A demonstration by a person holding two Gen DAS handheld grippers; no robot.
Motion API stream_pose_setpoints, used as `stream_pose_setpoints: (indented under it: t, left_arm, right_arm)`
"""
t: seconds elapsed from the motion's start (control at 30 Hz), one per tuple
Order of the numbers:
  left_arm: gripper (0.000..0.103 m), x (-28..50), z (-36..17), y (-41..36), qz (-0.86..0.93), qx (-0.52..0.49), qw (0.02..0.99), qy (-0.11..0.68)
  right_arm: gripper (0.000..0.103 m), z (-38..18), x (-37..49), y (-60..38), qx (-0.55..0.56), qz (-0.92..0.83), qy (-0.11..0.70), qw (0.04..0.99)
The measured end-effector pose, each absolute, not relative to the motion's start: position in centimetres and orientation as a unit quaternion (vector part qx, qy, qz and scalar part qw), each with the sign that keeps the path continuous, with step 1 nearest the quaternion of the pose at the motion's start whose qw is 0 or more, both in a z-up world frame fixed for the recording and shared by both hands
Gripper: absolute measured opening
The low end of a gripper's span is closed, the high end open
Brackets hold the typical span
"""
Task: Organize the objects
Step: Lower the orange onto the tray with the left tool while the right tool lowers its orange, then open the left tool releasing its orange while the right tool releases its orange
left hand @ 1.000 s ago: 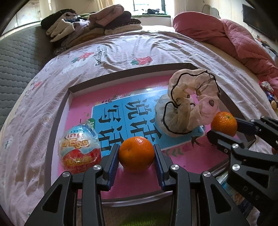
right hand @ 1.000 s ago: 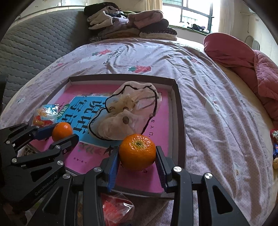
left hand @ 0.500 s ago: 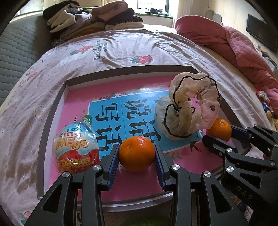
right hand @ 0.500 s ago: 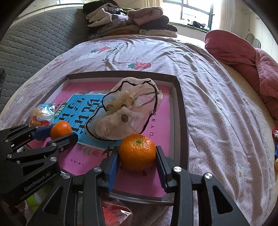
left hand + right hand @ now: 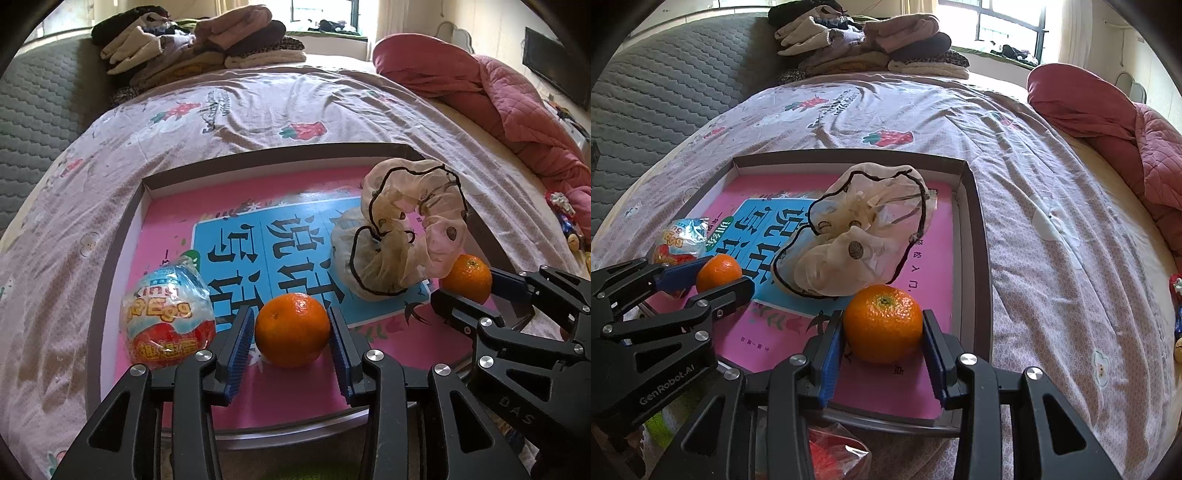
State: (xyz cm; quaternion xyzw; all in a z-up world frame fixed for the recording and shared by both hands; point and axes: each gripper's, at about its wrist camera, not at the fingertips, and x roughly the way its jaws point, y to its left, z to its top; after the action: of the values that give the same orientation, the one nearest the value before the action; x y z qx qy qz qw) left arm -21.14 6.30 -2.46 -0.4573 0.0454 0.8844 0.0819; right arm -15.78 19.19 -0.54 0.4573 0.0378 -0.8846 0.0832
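– Bedding (image 5: 258, 110) is spreading right across the room, and a tray (image 5: 110, 280) is lying on it. Where are the oranges sitting?
– Both are resting in the tray, along its near edge. The left gripper (image 5: 290, 314) is straddling the left orange (image 5: 291, 329); its jaws have just been opening, and a gap is showing at one pad.
– And the other one?
– The right gripper (image 5: 882, 321) is clamping the right orange (image 5: 882, 324), both pads pressing on it.
– Anything else in there?
– An egg (image 5: 168, 317) is standing just beside the left gripper, and a scrunchie (image 5: 402, 236) is lying between the oranges, further back
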Motion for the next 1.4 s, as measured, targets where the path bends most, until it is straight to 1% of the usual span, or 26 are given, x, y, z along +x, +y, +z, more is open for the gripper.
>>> stream_pose_setpoints:
  t: [0.07,0.23,0.37,0.47,0.9,1.4]
  left_arm:
    - [0.046,-21.0,-2.2,6.3,0.886,-0.454,0.079,0.047]
    - [0.047,-20.7,-1.6,6.3,0.890,-0.447,0.076,0.053]
    - [0.054,-20.5,-1.4,6.1,0.890,-0.447,0.074,0.054]
    - [0.055,-20.3,-1.3,6.0,0.890,-0.446,0.073,0.056]
    - [0.057,-19.4,-0.4,6.0,0.896,-0.434,0.064,0.064]
    - [0.057,-18.7,1.5,5.2,0.908,-0.412,0.057,0.058]
  right_arm:
    - [0.041,-0.6,-15.8,19.2,0.460,-0.884,0.039,0.079]
    - [0.041,-0.7,-15.7,19.4,0.459,-0.885,0.040,0.074]
    - [0.041,-0.5,-15.7,19.5,0.459,-0.885,0.039,0.073]
    - [0.044,-0.5,-15.6,19.6,0.457,-0.886,0.037,0.074]
    - [0.050,0.0,-15.1,19.9,0.454,-0.888,0.026,0.070]
    - [0.051,1.0,-14.7,20.4,0.439,-0.896,0.021,0.068]
